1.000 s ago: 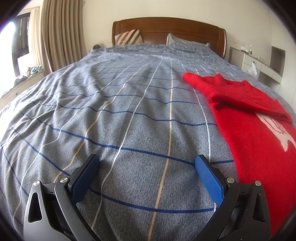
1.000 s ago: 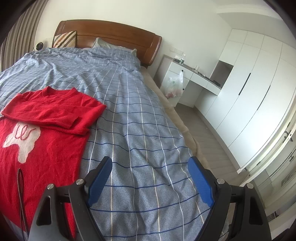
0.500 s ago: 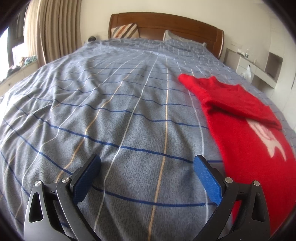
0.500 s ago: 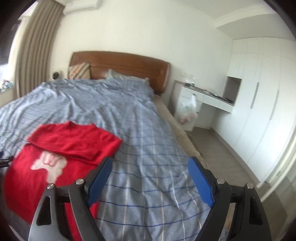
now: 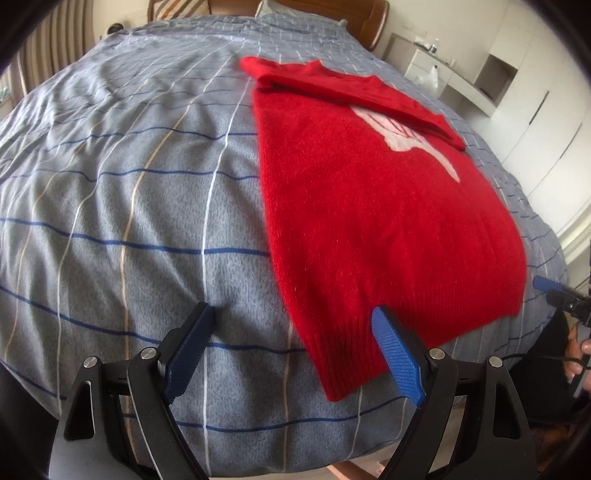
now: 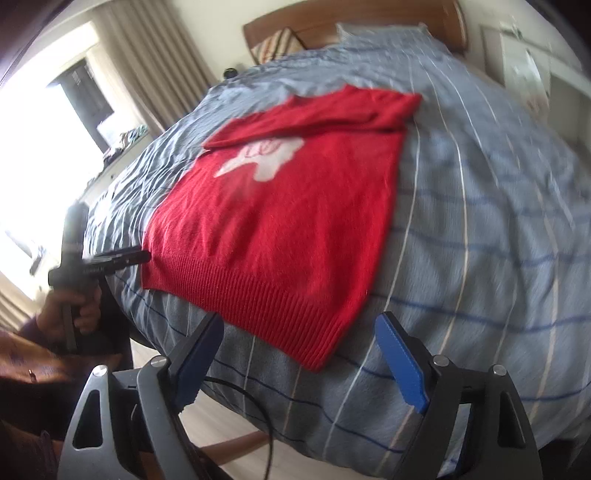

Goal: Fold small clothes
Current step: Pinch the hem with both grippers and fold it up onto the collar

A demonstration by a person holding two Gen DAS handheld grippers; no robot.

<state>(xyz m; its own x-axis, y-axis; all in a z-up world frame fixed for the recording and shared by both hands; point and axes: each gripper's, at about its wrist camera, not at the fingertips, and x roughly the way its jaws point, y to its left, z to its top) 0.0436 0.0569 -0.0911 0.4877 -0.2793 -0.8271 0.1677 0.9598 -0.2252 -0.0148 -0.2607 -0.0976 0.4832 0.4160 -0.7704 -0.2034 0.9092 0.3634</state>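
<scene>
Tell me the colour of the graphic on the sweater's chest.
White, on the red sweater; the graphic shows best in the right wrist view.

No text, brand or number can be read in either view. The red sweater (image 5: 373,206) carries a pale chest motif (image 6: 264,160) with a few red strokes inside it; they could be letters, but blur and the folded sleeves lying over it keep them unreadable

Sweater (image 5: 376,206) on bed (image 5: 129,177), pillows (image 5: 177,9) behind.
</scene>
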